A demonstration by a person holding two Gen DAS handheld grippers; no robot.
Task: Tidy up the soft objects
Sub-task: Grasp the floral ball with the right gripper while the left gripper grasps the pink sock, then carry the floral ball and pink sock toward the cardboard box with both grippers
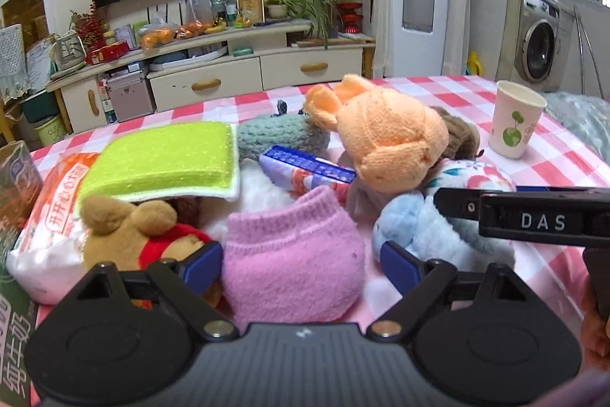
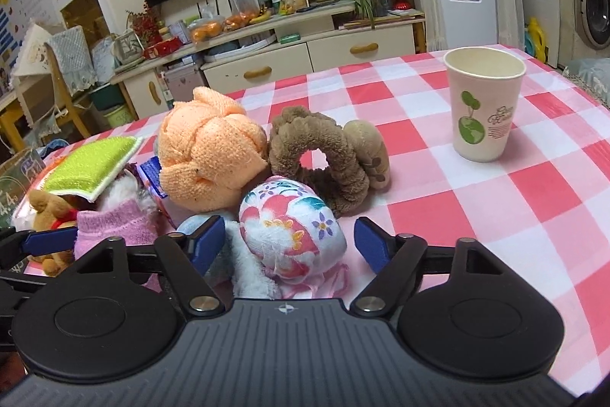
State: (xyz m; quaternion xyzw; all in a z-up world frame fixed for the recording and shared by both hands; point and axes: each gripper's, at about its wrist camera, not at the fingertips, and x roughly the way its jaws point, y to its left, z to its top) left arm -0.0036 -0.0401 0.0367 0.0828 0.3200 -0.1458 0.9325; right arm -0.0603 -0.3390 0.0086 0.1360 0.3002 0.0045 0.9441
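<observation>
A pile of soft things lies on the pink checked tablecloth (image 2: 476, 216). My left gripper (image 1: 301, 266) is open around a pink sock (image 1: 293, 254); the left pad is at its edge and a gap shows at the right pad. My right gripper (image 2: 289, 246) is open around a floral cloth ball (image 2: 289, 231), with a small gap on each side. Behind the ball sit an orange knitted plush (image 2: 209, 155) and a brown scrunchie (image 2: 316, 155). A light blue plush (image 1: 419, 231), a brown bear (image 1: 133, 231) and a green sponge (image 1: 164, 159) flank the sock.
A paper cup (image 2: 484, 109) stands upright on the right of the table. A teal crochet toy (image 1: 282, 136), a blue tissue packet (image 1: 305, 170) and a white snack bag (image 1: 45, 235) lie in the pile. A box (image 1: 15, 174) sits at the left edge.
</observation>
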